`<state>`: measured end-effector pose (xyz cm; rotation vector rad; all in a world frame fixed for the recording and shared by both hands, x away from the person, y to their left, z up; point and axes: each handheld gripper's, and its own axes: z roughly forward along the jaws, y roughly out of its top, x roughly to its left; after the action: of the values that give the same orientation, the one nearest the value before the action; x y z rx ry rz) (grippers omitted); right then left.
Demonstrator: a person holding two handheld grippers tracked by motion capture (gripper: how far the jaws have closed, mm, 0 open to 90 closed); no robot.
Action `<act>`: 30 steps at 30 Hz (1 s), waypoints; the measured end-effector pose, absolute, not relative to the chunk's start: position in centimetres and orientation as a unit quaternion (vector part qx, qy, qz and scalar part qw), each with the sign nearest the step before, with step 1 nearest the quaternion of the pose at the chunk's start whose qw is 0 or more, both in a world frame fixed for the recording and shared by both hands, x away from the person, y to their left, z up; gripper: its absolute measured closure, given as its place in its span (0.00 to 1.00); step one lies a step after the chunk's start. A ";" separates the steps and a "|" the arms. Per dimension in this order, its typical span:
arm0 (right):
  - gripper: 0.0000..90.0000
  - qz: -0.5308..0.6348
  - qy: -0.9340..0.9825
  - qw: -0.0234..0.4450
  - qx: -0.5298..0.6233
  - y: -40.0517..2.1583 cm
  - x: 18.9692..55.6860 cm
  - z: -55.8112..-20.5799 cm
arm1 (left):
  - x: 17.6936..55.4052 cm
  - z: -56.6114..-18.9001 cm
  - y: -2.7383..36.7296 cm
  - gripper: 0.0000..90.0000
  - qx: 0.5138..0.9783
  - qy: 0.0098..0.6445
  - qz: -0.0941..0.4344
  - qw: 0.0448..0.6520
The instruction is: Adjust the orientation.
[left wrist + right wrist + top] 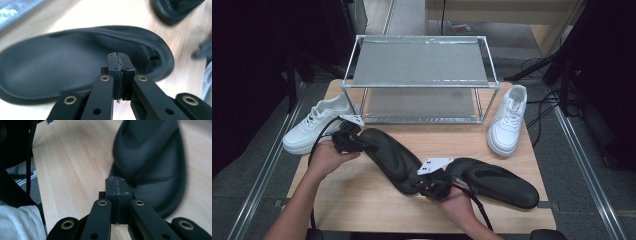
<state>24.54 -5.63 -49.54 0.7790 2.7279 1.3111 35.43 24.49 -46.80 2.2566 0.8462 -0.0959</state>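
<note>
As both tongs (119, 72) (118, 192) were closed and empty, the black slippers (389, 157) (497, 182) lay unheld before the rack (419, 82).

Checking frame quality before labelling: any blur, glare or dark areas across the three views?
High view: sharp on the table, surroundings nearly black, soft sheen on the rack shelves. Left gripper view: left gripper crisp, black slipper slightly soft, top-left corner washed out. Right gripper view: right gripper sharp, the other black slipper smeared by motion blur, left edge dark.

Even overhead light brightens the table (362, 195) amid dark surroundings; both gripper views are soft, blurred toward the edges.
</note>
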 end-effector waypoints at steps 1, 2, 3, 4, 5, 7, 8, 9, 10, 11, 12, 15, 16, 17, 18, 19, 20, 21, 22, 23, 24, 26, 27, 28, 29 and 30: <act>1.00 0.416 0.876 0.004 0.244 -4.7 24.4 -50.3 | 35.7 -47.0 24.6 1.00 0.878 0.326 -0.031 0.349; 1.00 0.416 0.876 0.004 0.244 -4.7 24.4 -50.3 | 36.1 -47.3 24.8 1.00 0.878 0.327 -0.035 0.347; 1.00 0.411 0.879 -0.001 0.243 -3.8 24.1 -51.0 | 36.3 -47.6 25.0 1.00 0.877 0.331 -0.033 0.347; 1.00 0.411 0.879 -0.001 0.243 -3.8 24.1 -51.0 | 36.5 -48.0 25.1 1.00 0.874 0.335 -0.033 0.349; 1.00 0.410 0.879 -0.004 0.242 -3.5 24.0 -51.4 | 36.6 -48.3 25.2 1.00 0.873 0.339 -0.029 0.349; 1.00 0.401 0.885 -0.009 0.236 -2.7 23.7 -52.2 | 36.9 -48.9 25.4 1.00 0.871 0.343 -0.025 0.351; 1.00 0.396 0.888 -0.010 0.235 -2.5 23.5 -52.6 | 37.0 -49.2 25.2 1.00 0.872 0.341 -0.022 0.350; 1.00 0.388 0.893 -0.006 0.228 -2.0 23.4 -53.1 | 37.1 -49.3 25.1 1.00 0.874 0.339 -0.019 0.347; 1.00 0.388 0.893 -0.006 0.228 -2.0 23.4 -53.1 | 37.2 -49.5 24.9 1.00 0.876 0.339 -0.018 0.341; 1.00 0.384 0.895 -0.006 0.229 -1.8 23.4 -53.3 | 37.2 -49.7 24.8 1.00 0.879 0.339 -0.019 0.336; 1.00 0.382 0.895 -0.001 0.229 -1.7 23.5 -53.5 | 37.2 -49.8 24.6 1.00 0.880 0.339 -0.022 0.332; 1.00 0.374 0.897 -0.001 0.236 -1.7 24.0 -53.8 | 37.3 -50.3 24.2 1.00 0.889 0.331 -0.021 0.314; 1.00 0.375 0.896 -0.006 0.239 -1.8 24.0 -53.8 | 37.2 -50.6 24.1 1.00 0.890 0.331 -0.022 0.313; 1.00 0.372 0.896 -0.005 0.241 -1.9 24.1 -53.7 | 37.2 -50.6 24.0 1.00 0.889 0.331 -0.024 0.314; 1.00 0.369 0.898 -0.001 0.241 -2.0 24.1 -53.6 | 37.1 -50.6 24.0 1.00 0.888 0.333 -0.027 0.315; 1.00 0.369 0.898 -0.001 0.241 -2.0 24.1 -53.6 | 37.1 -50.6 23.9 1.00 0.890 0.330 -0.026 0.314; 1.00 0.368 0.898 0.000 0.243 -2.1 24.1 -53.6 | 37.1 -50.6 23.8 1.00 0.890 0.329 -0.028 0.314; 1.00 0.368 0.898 0.000 0.242 -2.3 24.2 -53.6 | 37.0 -50.6 23.8 1.00 0.891 0.328 -0.026 0.314; 1.00 0.369 0.895 -0.002 0.251 -2.8 24.2 -53.6 | 36.9 -50.6 23.7 1.00 0.891 0.328 -0.028 0.313; 1.00 0.371 0.894 -0.004 0.252 -3.0 24.3 -53.7 | 36.9 -50.6 23.7 1.00 0.892 0.326 -0.029 0.311; 1.00 0.371 0.894 -0.004 0.252 -3.0 24.3 -53.7 | 36.8 -50.6 23.7 1.00 0.893 0.325 -0.030 0.310; 1.00 0.372 0.892 -0.002 0.257 -3.4 24.3 -53.7 | 36.6 -50.6 23.5 1.00 0.894 0.323 -0.030 0.308; 1.00 0.369 0.892 -0.002 0.261 -3.5 24.3 -53.6 | 36.5 -50.5 23.5 1.00 0.895 0.321 -0.030 0.308; 1.00 0.366 0.893 0.001 0.261 -3.6 24.4 -53.6 | 36.3 -50.6 23.5 1.00 0.895 0.321 -0.034 0.308; 1.00 0.366 0.893 0.006 0.261 -3.9 24.5 -53.5 | 36.2 -50.6 23.4 1.00 0.895 0.321 -0.034 0.309; 1.00 0.364 0.893 0.007 0.265 -4.0 24.6 -53.5 | 36.1 -50.6 23.4 1.00 0.895 0.319 -0.036 0.310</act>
<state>24.61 -4.03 -53.51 0.8281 2.7927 1.1374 36.12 23.43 -50.59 2.3632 0.8422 -0.0962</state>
